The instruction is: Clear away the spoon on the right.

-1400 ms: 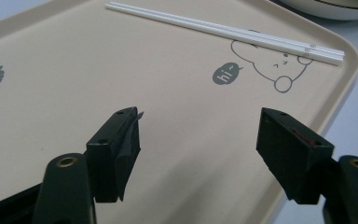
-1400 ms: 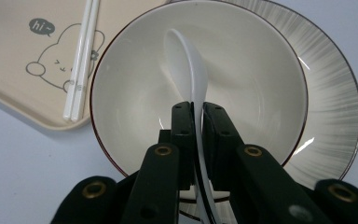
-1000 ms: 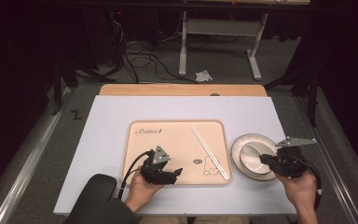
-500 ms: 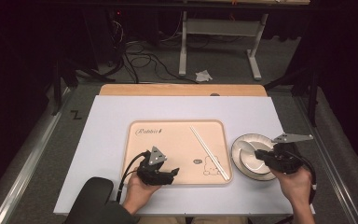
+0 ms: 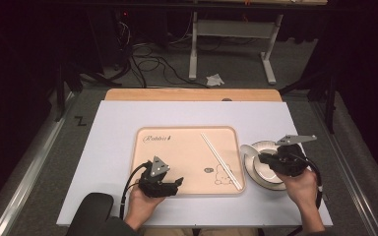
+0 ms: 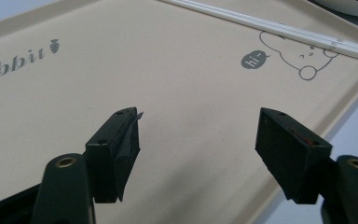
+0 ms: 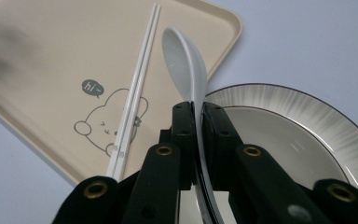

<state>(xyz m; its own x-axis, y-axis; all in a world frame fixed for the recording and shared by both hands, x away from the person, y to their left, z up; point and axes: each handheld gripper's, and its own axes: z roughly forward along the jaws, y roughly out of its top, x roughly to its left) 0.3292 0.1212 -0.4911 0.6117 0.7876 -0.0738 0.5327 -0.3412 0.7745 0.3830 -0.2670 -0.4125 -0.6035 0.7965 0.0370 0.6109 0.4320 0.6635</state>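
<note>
On the pale lavender tabletop [image 5: 113, 147] lies the largest thing, a beige rectangular plastic tray [image 5: 177, 157] printed with a rabbit cartoon, its long side running across the person's front; just beside its right short edge, apart from it or barely so, sits a round white ceramic plate with a dark rim and grey radial streaks [image 5: 256, 169]. Along the right part of the tray a pair of slim white chopsticks [image 5: 220, 161] lies slantwise, far ends toward the middle of the tray and near ends toward its near right corner. Smaller than these is the thing in hand, a white ceramic soup spoon [image 7: 186, 60]: the right tool [image 5: 271, 161] has its jaws pressed together on the spoon's handle, and it hangs over the plate's near left part. In the right gripper view the spoon's long axis runs straight out along the jaws, its bowl leading and reaching past the plate's rim toward the tray's right edge, roughly parallel to the chopsticks and just to their right. So the tray lies leftward and slightly ahead of the spoon's bowl, and the right hand is by far the nearer one for setting it down there. The left tool [image 5: 163, 183] waits over the tray's near left part with its jaws spread wide and nothing between them, well apart from spoon and plate.
</note>
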